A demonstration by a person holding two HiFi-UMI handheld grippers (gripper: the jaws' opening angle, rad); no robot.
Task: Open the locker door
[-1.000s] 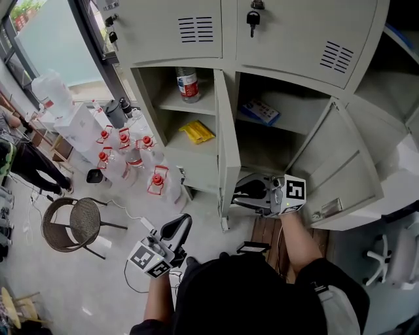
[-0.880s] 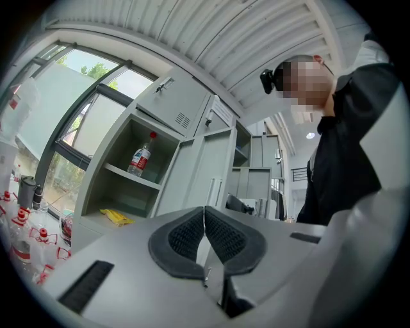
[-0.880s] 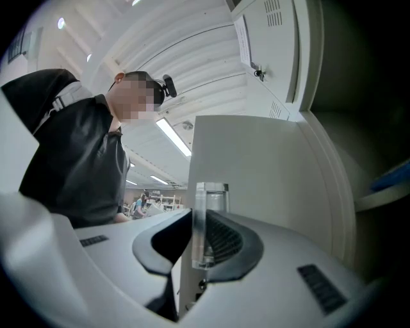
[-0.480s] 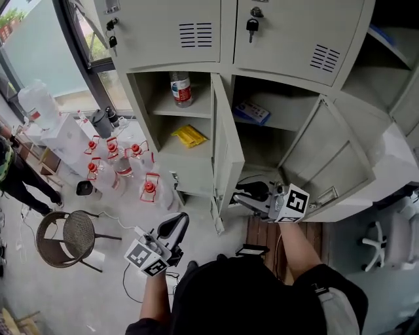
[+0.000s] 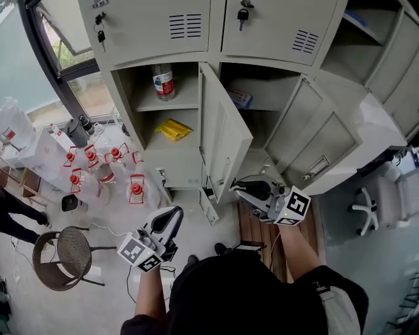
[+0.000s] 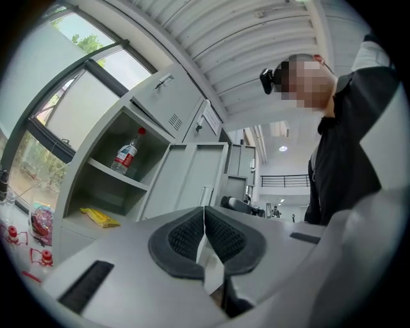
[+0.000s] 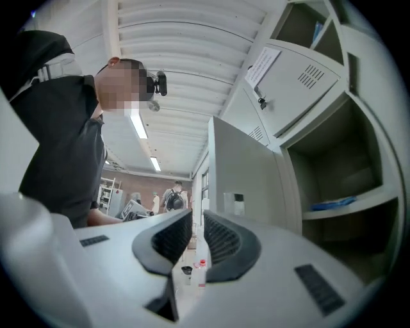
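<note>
Two lower locker doors stand open. The middle door sticks out toward me, its handle facing my right gripper. The right-hand door swings wide to the right. My right gripper is beside the middle door's lower edge, not touching it. Its jaws have just been closing; a narrow gap remains with nothing in it. My left gripper hangs lower left, shut and empty, pointing at the left locker with a bottle and a yellow packet.
Several red-capped water jugs crowd the floor left of the lockers. A wicker chair stands at lower left, an office chair at right. A wooden board lies under the right gripper. Keys hang in the shut upper doors.
The head view has swung, so the lockers sit lower and further left. Both grippers have risen a little. The right gripper has turned and stays by the middle door's lower edge.
</note>
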